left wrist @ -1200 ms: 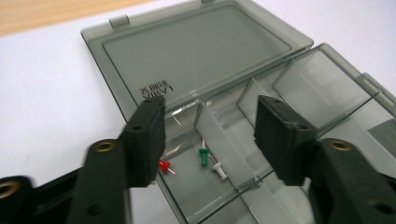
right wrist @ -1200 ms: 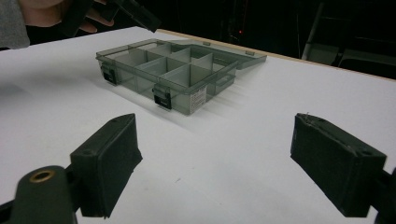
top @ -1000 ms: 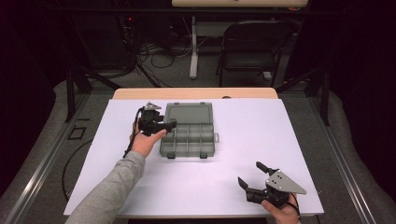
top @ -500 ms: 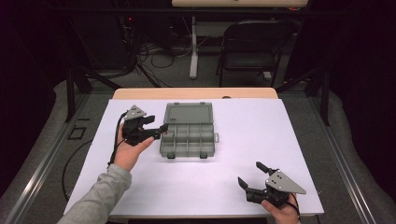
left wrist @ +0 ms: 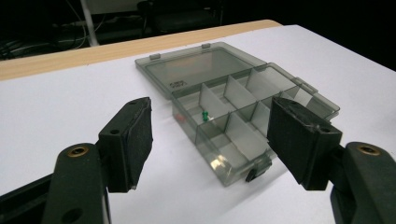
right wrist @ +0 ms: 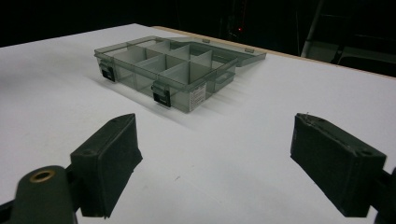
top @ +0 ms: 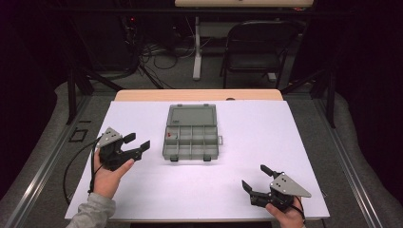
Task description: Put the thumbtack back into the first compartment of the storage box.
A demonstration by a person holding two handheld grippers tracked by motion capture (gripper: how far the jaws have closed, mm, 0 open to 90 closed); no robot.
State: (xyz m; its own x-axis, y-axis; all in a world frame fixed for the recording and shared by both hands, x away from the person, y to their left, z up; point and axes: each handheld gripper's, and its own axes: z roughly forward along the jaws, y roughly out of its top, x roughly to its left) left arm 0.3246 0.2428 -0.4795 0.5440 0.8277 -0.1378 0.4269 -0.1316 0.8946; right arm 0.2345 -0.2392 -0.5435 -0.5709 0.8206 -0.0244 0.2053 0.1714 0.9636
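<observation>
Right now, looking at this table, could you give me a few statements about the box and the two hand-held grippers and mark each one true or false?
1. The compartment box lies with its lid open flat on the white table. True.
2. The left gripper is clamped on the box. False: its jaws stand open and empty, to the left of the box and apart from it.
3. A small green item lies in one compartment. True.
4. The right gripper holds a screwdriver. False: its jaws are open with nothing between them, near the table's front edge.
5. The box stands on its side. False: it lies flat, latches toward the person.
</observation>
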